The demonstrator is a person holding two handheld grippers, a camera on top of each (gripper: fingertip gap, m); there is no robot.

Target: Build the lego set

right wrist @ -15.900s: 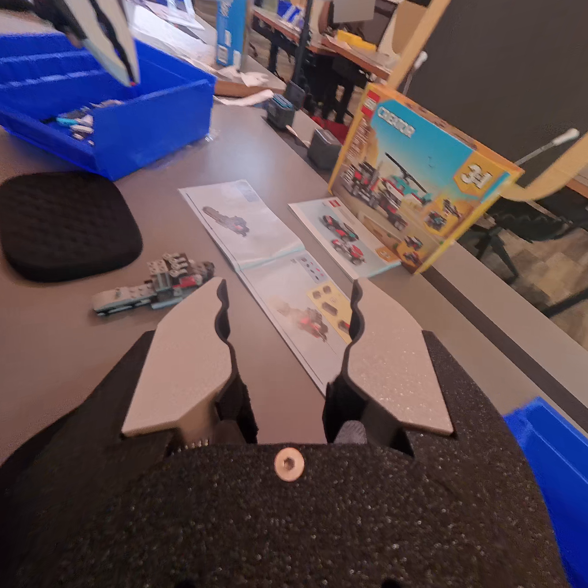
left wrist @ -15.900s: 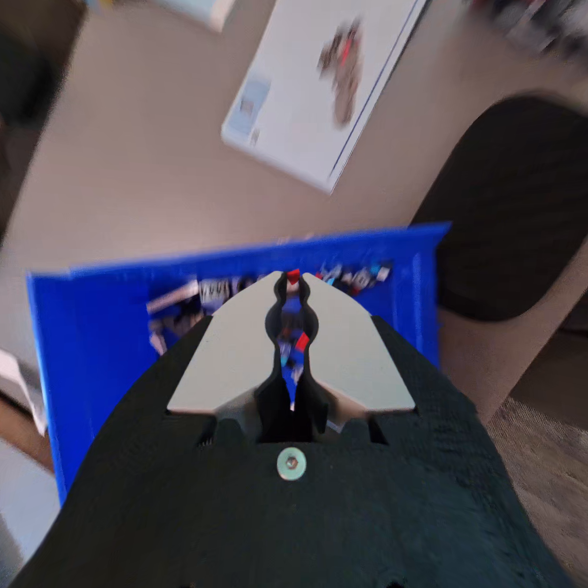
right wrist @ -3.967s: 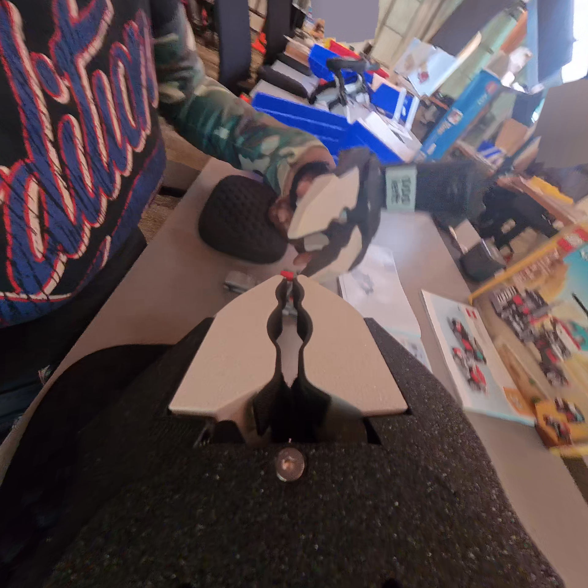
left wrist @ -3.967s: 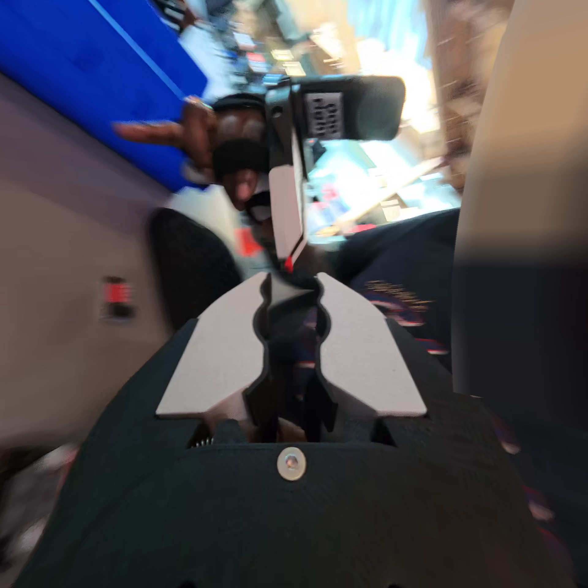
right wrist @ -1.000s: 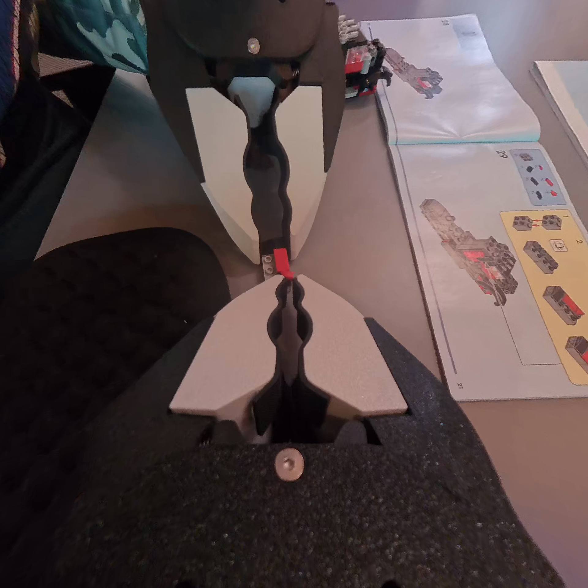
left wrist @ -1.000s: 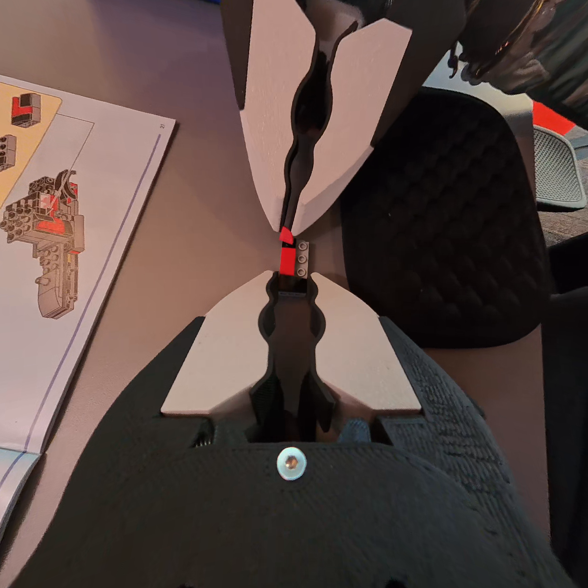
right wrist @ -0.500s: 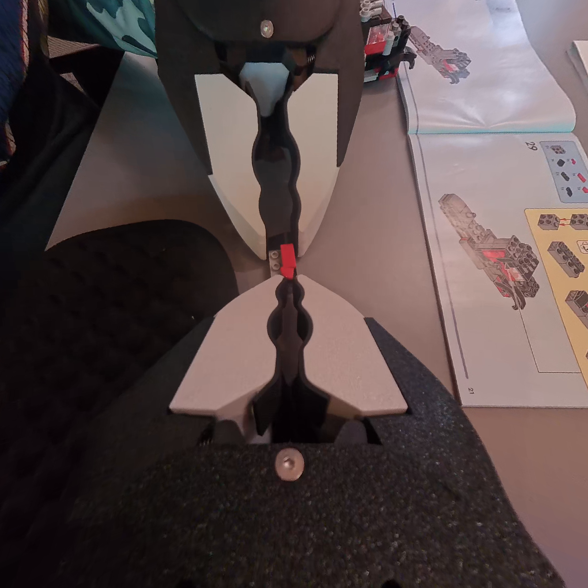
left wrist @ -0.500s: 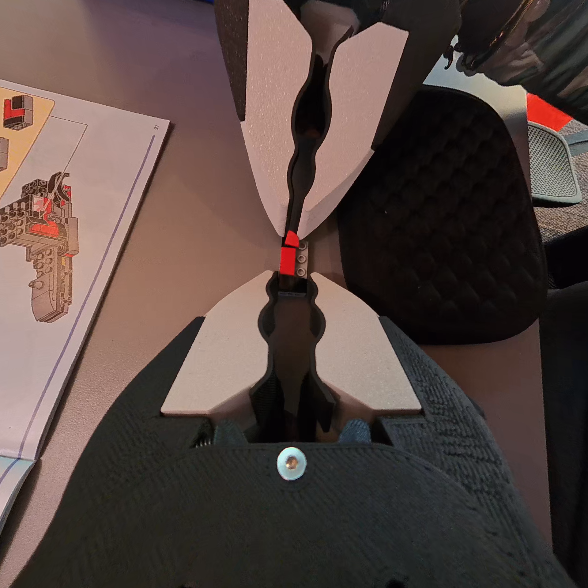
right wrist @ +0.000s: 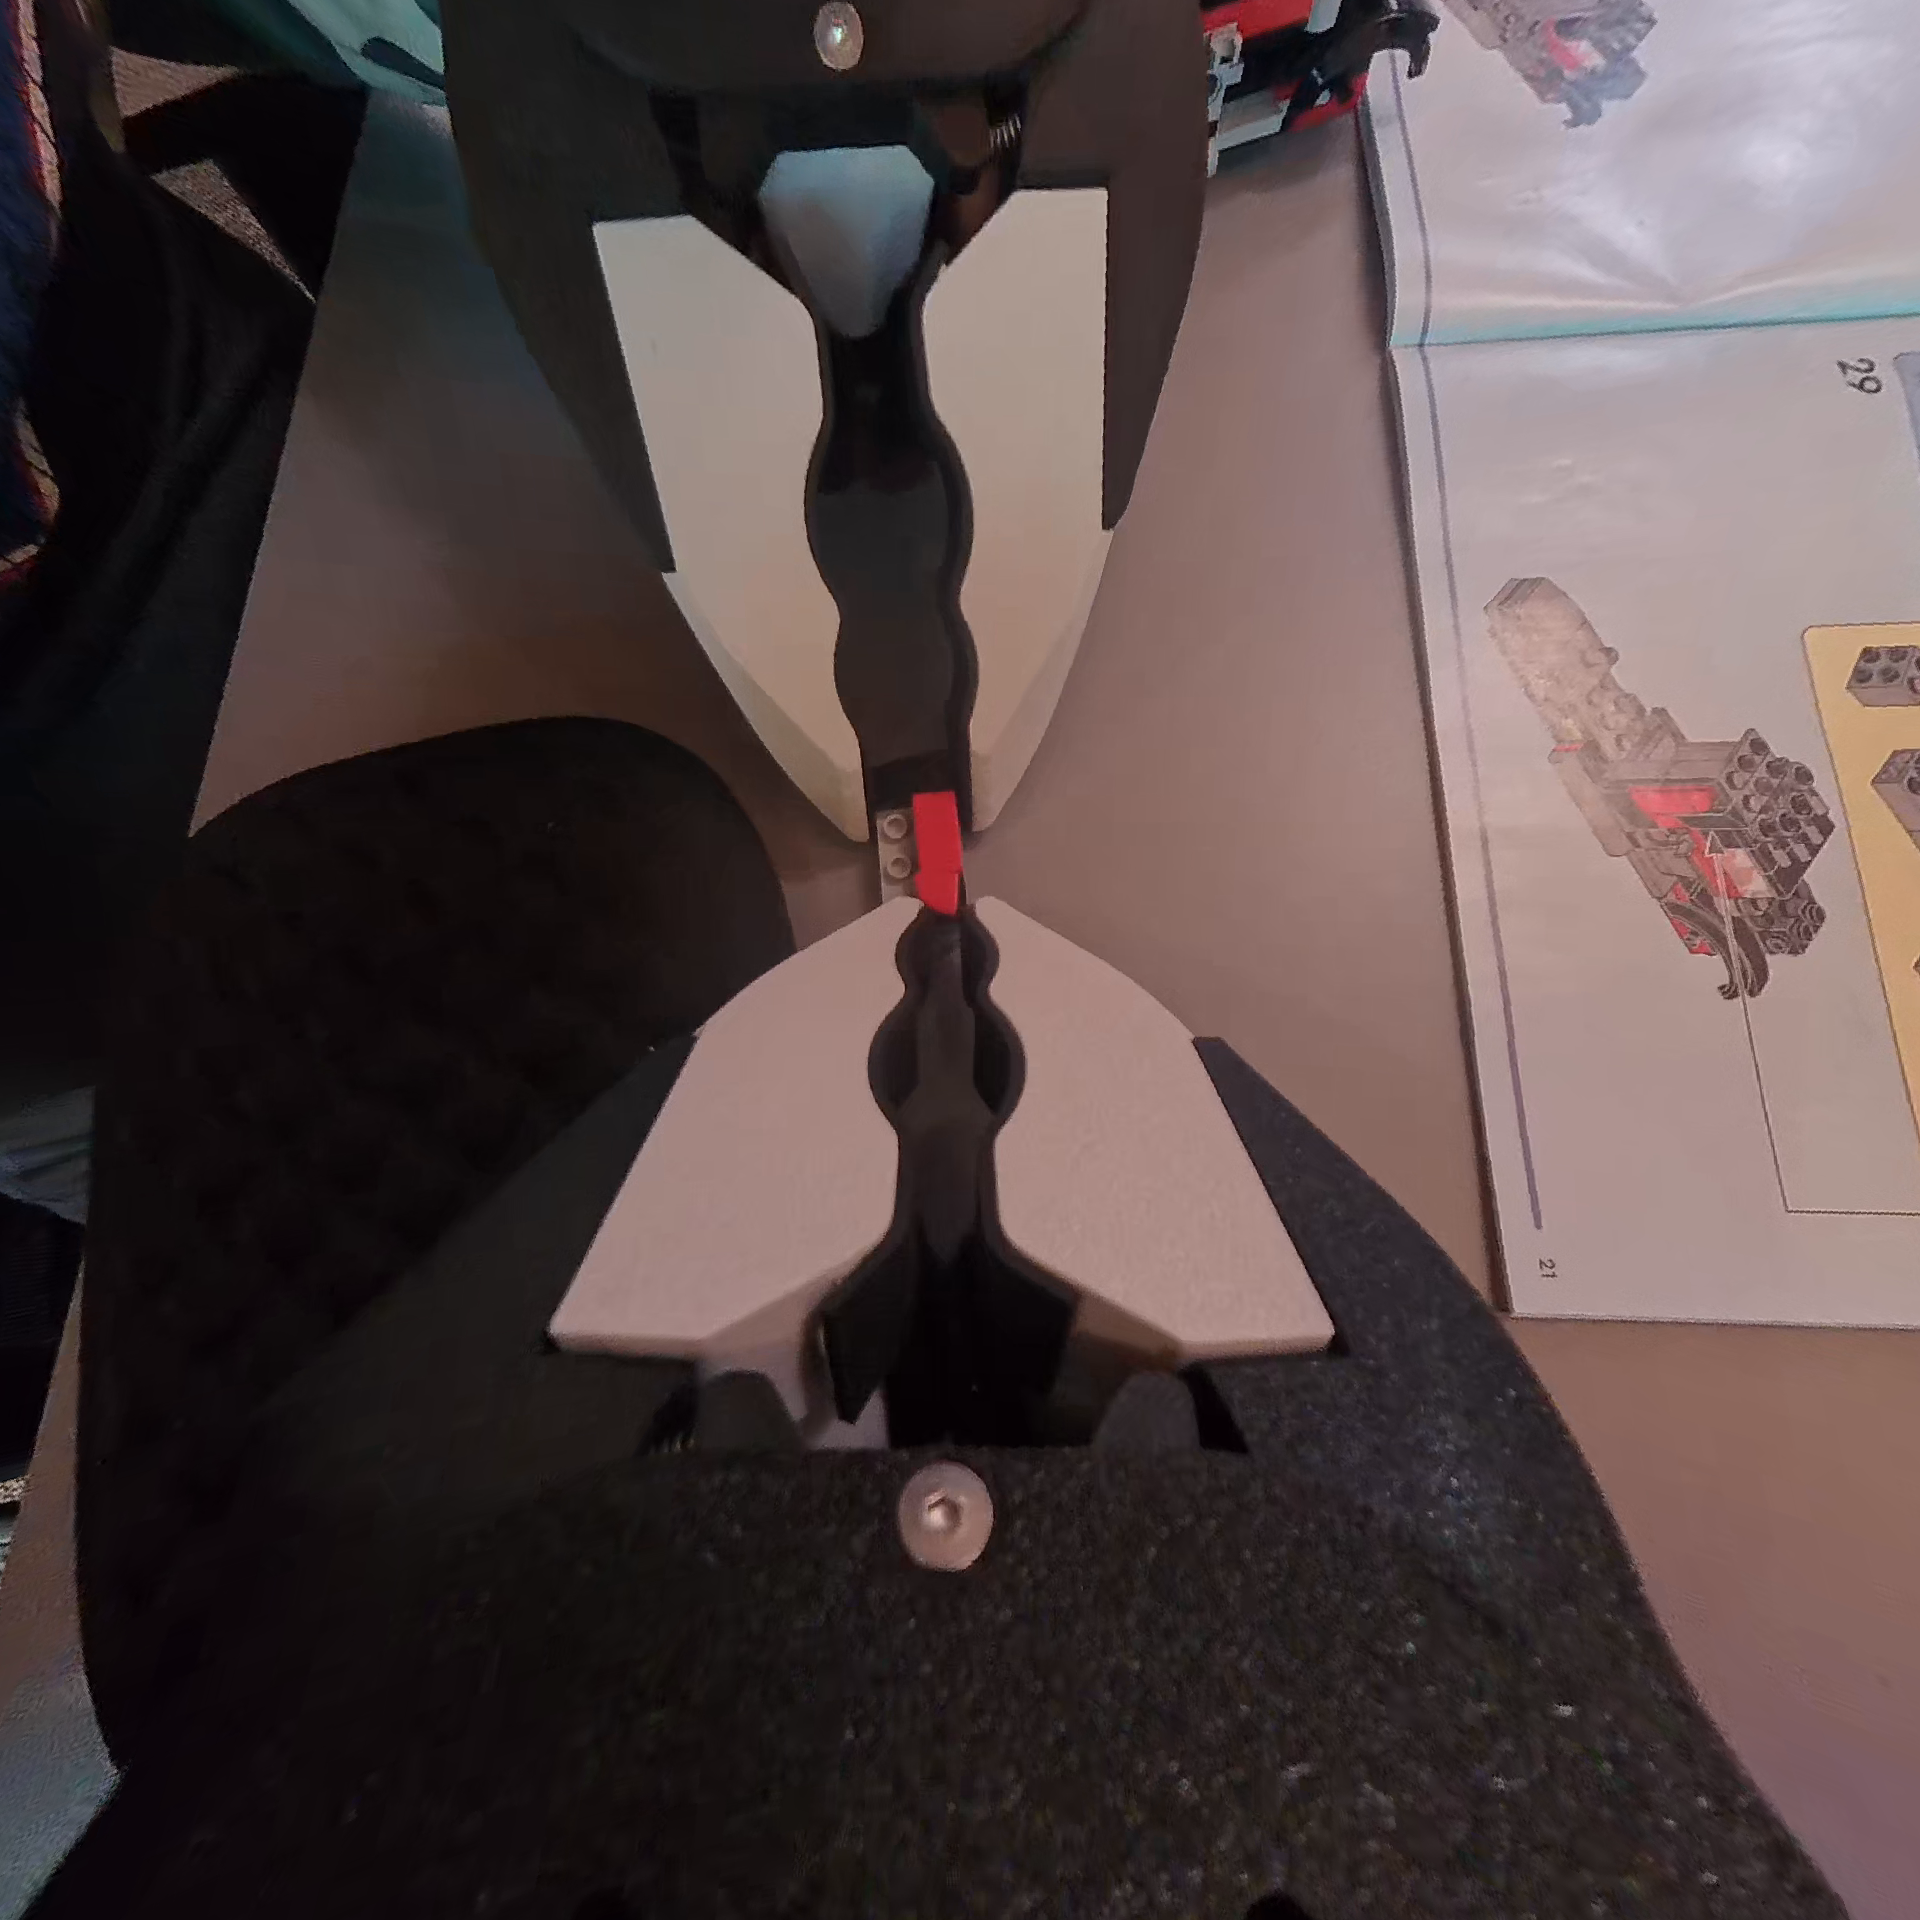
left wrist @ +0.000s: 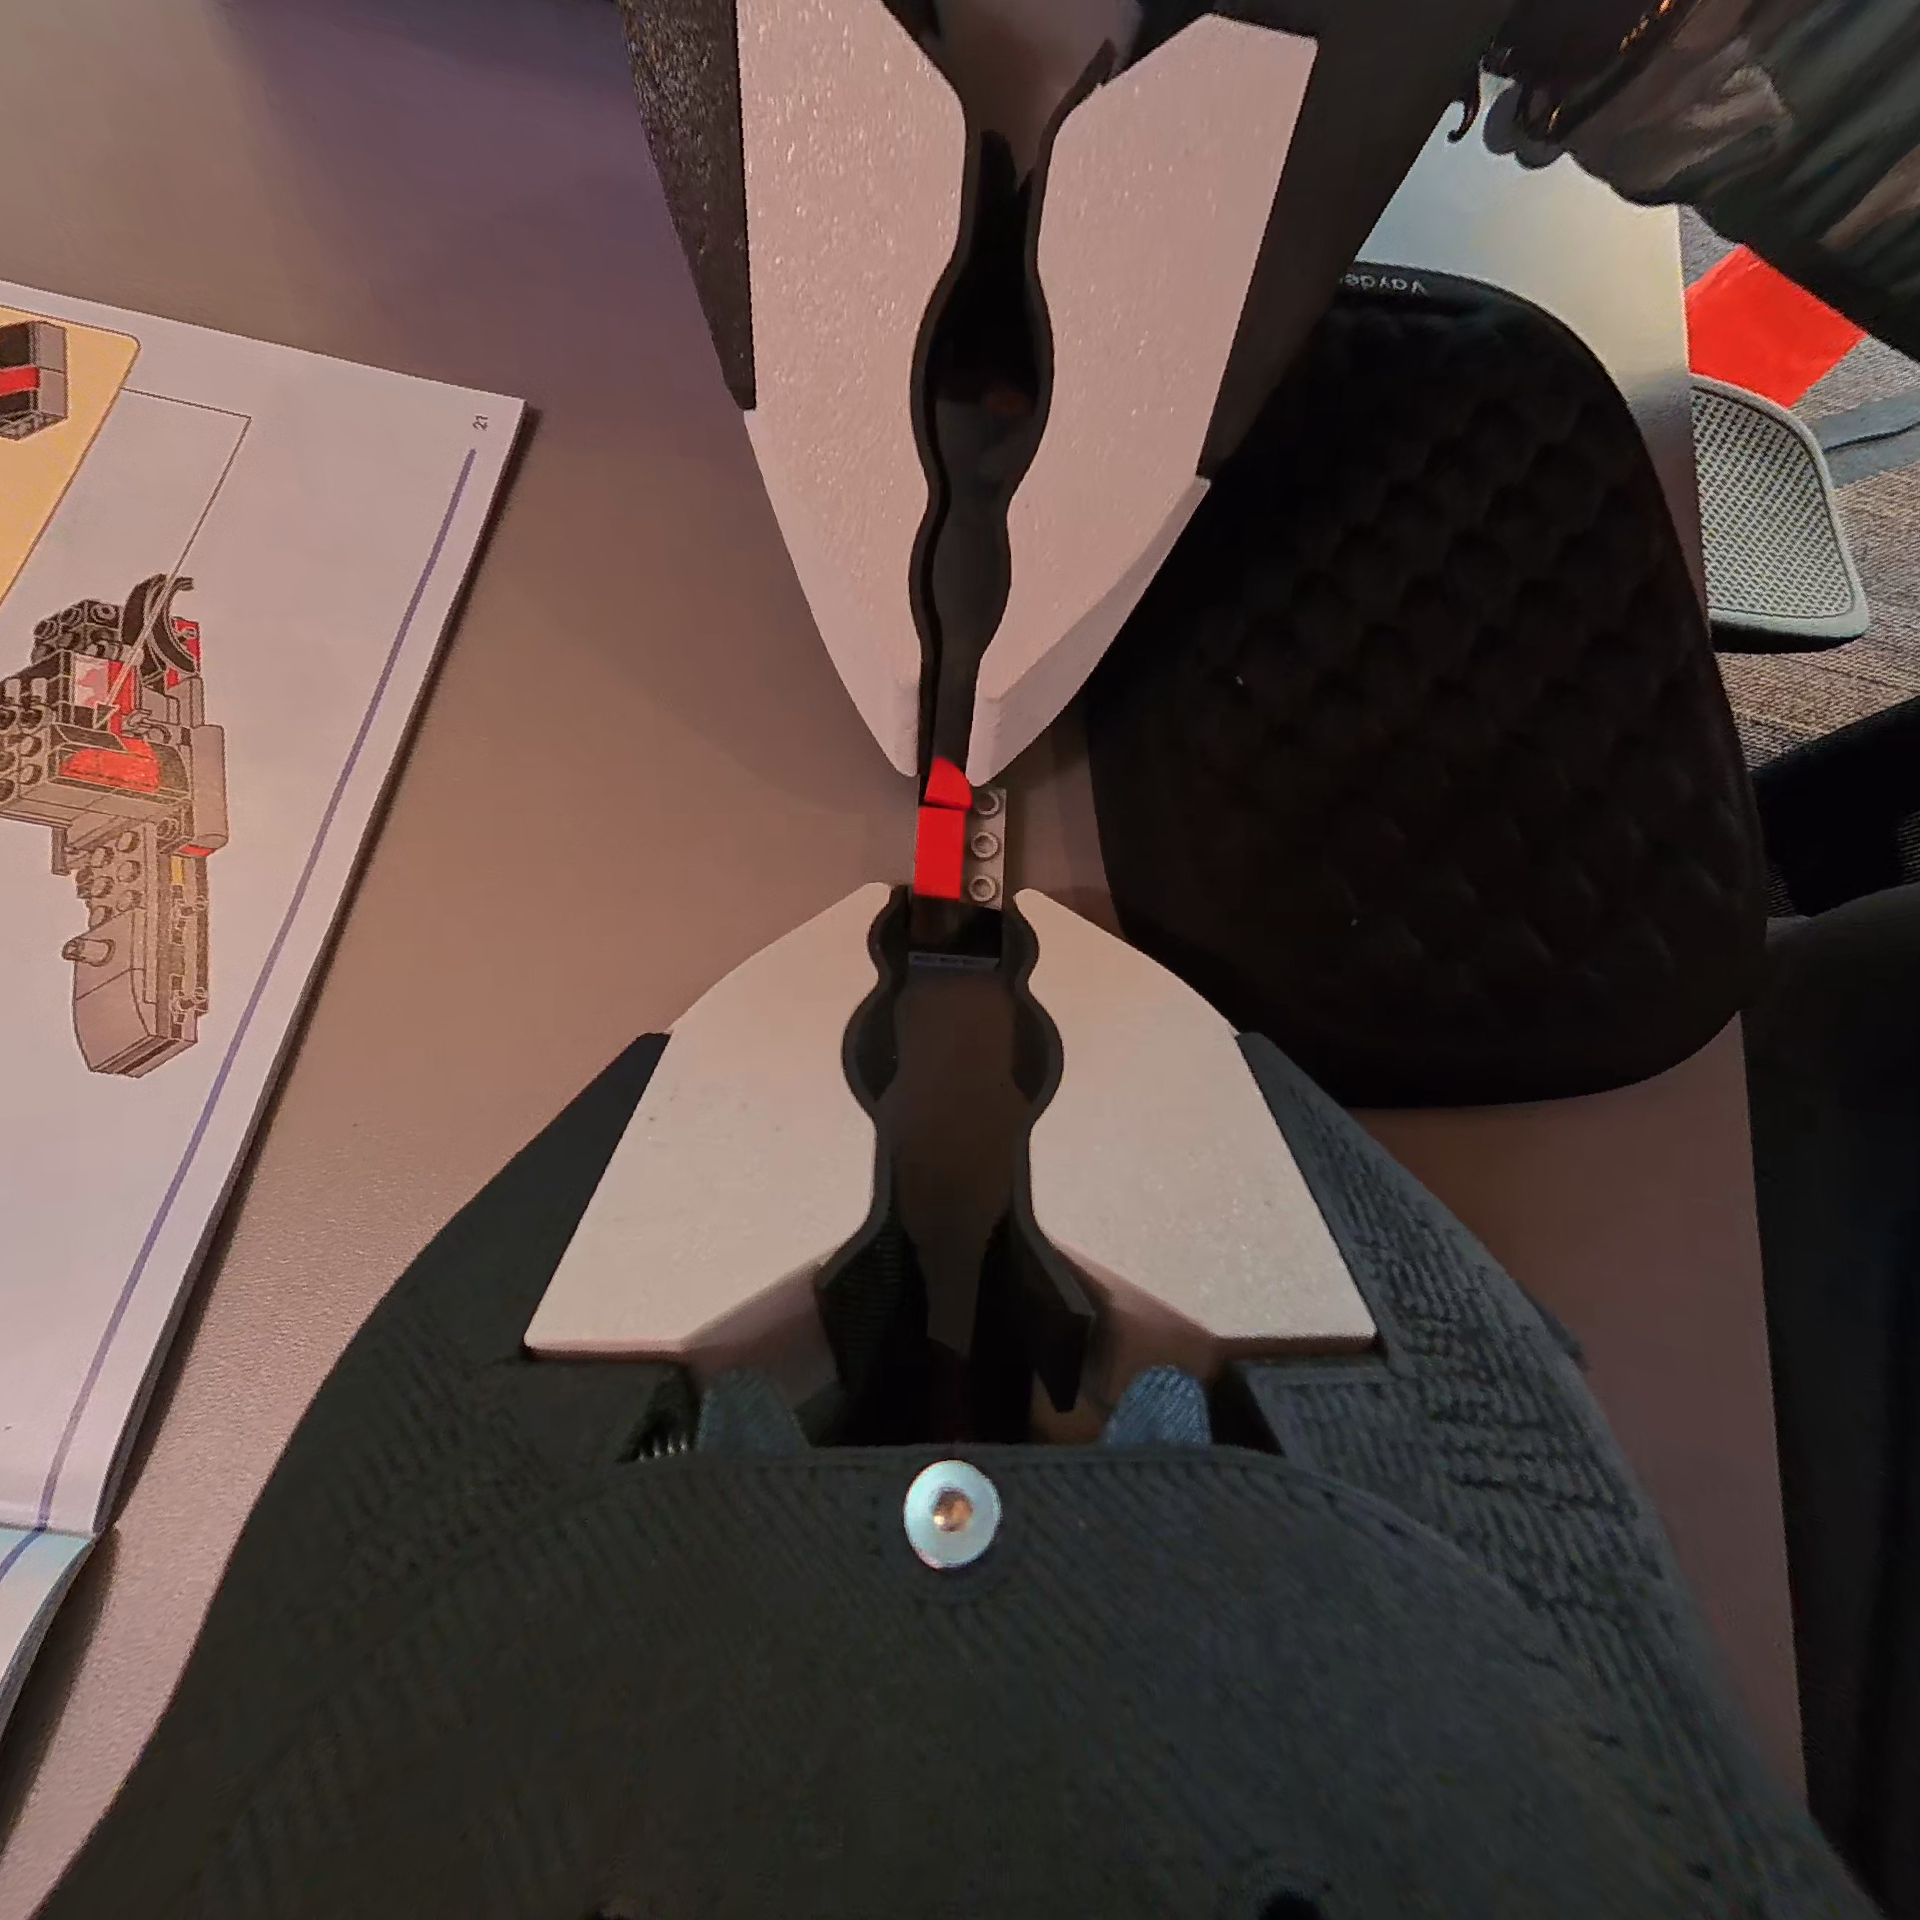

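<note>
My left gripper point(left wrist: 956, 906) is shut on a small grey studded plate point(left wrist: 985, 844) that carries a red brick point(left wrist: 940, 857). My right gripper point(right wrist: 940, 906) is shut on a small red sloped piece point(right wrist: 940, 883). The two grippers meet tip to tip above the table. In the left wrist view the right gripper point(left wrist: 945, 764) comes down from the top, and its red piece point(left wrist: 943, 781) touches the end of the red brick on the plate. In the right wrist view the left gripper point(right wrist: 920, 821) comes from the top with the grey plate point(right wrist: 894, 847).
An open instruction booklet point(left wrist: 270, 727) lies on the table, also in the right wrist view point(right wrist: 1662, 675). A black textured pad point(left wrist: 1423, 727) lies beside the grippers, also in the right wrist view point(right wrist: 416, 987). A part-built model point(right wrist: 1288, 62) sits at the booklet's far corner. The tips of both grippers are at nearly the same place.
Over the last second the two grippers have closed in a little, and the right gripper's red piece now sits against the red brick on the grey plate. Both stay shut.
</note>
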